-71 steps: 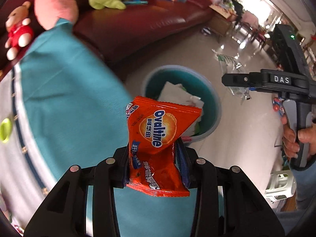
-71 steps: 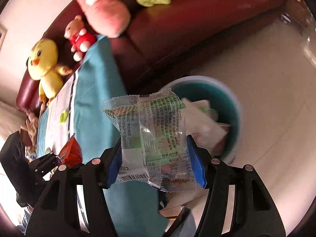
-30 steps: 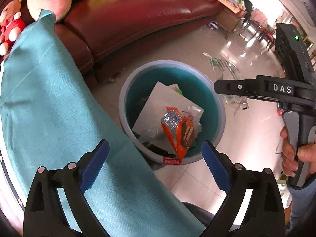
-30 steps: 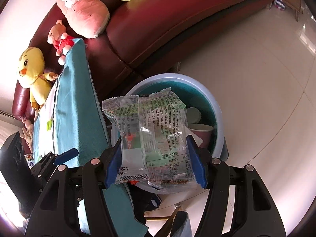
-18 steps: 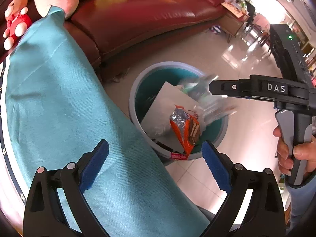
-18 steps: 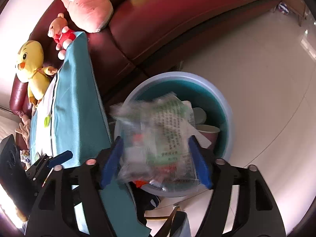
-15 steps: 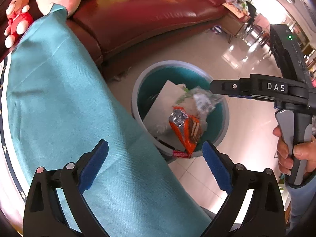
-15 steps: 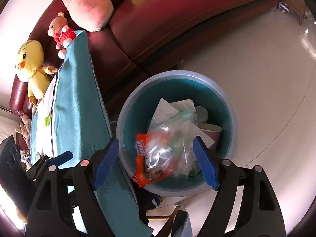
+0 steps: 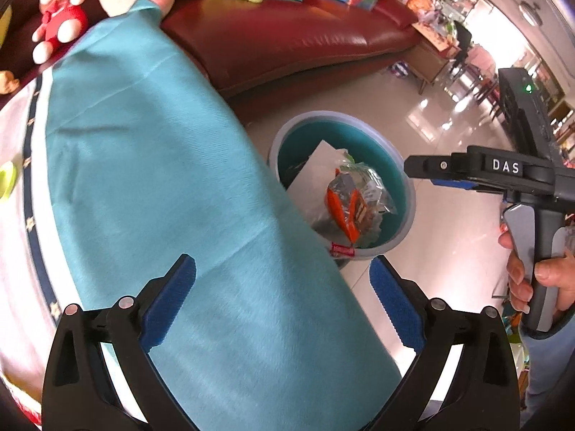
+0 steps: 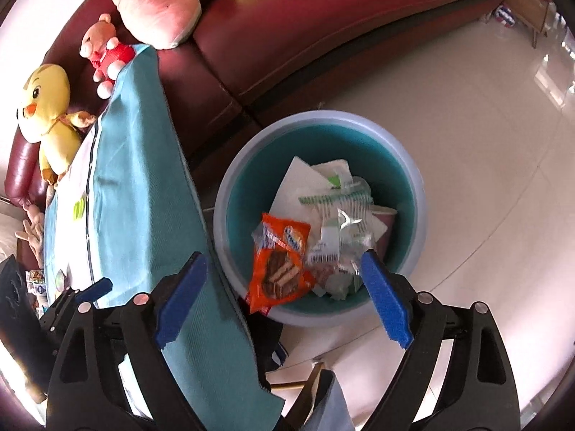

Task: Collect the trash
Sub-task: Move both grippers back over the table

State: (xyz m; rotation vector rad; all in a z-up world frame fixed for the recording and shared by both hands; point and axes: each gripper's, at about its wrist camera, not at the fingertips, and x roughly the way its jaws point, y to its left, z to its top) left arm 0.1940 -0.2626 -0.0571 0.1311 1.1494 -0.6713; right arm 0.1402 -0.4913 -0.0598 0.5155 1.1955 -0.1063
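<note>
Two wrappers are lying in the round teal bin point(image 10: 413, 186), which is standing on the glossy tile floor beside the desk's teal cloth point(image 10: 143, 179). Inside the bin, the crinkled orange wrapper point(image 10: 278, 258) is resting with its long axis running from the near rim toward the bin's middle, printed face up, and the clear green-printed wrapper point(image 10: 337, 222) is lying just beside it on white paper. A second ago the clear wrapper was clamped in the right claw point(image 10: 284, 296); that claw's jaws have just been opening and are now standing wide apart with nothing between them, above the bin's near rim. The left claw point(image 9: 282, 301) is also gaping empty, over the cloth beside the bin.
</note>
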